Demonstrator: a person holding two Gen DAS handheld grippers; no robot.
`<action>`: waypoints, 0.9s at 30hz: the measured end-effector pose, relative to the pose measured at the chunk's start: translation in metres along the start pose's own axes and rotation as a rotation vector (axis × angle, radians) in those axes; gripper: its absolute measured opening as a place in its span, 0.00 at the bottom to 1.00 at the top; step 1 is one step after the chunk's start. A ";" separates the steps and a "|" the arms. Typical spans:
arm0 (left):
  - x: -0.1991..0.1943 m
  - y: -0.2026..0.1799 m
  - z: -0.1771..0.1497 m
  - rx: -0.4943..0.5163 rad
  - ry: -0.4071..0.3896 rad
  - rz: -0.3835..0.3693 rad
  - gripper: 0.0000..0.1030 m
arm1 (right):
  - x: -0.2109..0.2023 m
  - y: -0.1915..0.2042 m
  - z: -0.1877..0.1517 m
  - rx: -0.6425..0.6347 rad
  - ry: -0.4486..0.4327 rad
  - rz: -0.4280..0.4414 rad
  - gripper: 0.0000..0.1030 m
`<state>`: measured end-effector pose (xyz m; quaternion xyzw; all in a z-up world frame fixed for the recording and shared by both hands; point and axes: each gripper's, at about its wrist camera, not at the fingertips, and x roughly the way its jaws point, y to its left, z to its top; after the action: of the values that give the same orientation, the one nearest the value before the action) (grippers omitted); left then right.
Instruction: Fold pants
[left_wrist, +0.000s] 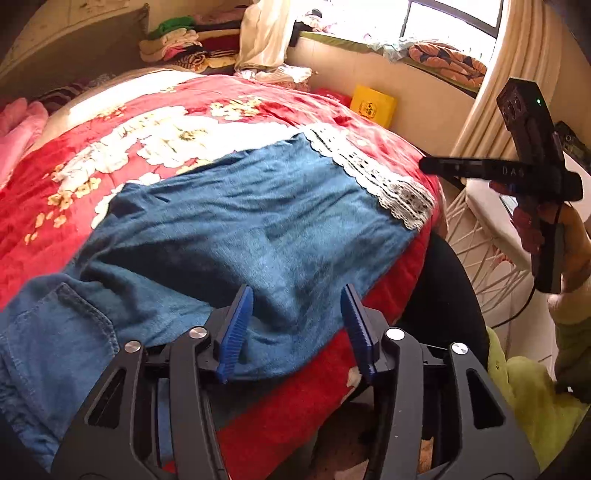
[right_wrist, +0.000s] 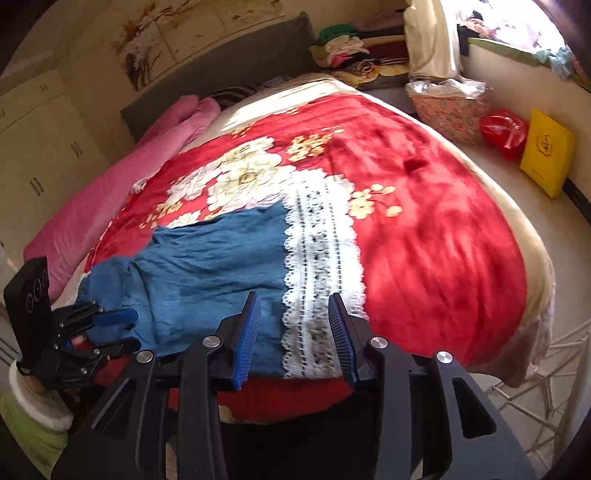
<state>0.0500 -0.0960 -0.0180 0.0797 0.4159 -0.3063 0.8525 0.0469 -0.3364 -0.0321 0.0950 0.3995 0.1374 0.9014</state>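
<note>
Blue denim pants (left_wrist: 258, 229) with a white lace hem (left_wrist: 373, 177) lie flat on the red flowered blanket (left_wrist: 122, 122) near the bed's front edge. My left gripper (left_wrist: 297, 295) hovers open over the pants' near edge, towards the waist end, and its blue pads touch nothing. My right gripper (right_wrist: 293, 299) stands open over the near corner of the lace hem (right_wrist: 321, 258), with the cloth below the pads and not pinched. In the right wrist view the pants (right_wrist: 207, 266) stretch left to where the left gripper (right_wrist: 129, 332) is. A hand holds the right gripper (left_wrist: 428, 165) beyond the bed's right edge.
A pink quilt (right_wrist: 122, 206) lies along the bed's left side. Folded clothes (right_wrist: 354, 51) are stacked at the head end. On the floor to the right are a flowered basket (right_wrist: 450, 114), a red bag (right_wrist: 504, 129) and a yellow box (right_wrist: 546, 158). A white wire rack (left_wrist: 480, 258) stands by the bed's corner.
</note>
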 end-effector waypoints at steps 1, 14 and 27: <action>0.001 0.003 0.003 -0.015 -0.001 0.024 0.45 | 0.012 0.006 0.000 -0.018 0.026 -0.003 0.37; 0.034 0.047 0.004 -0.166 0.058 0.092 0.52 | 0.058 0.009 -0.007 -0.053 0.149 -0.005 0.45; 0.001 0.072 0.068 -0.146 -0.070 0.246 0.68 | 0.072 -0.055 0.081 0.114 0.020 0.014 0.54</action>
<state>0.1381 -0.0654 0.0159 0.0572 0.3944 -0.1708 0.9011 0.1632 -0.3702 -0.0438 0.1475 0.4149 0.1217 0.8895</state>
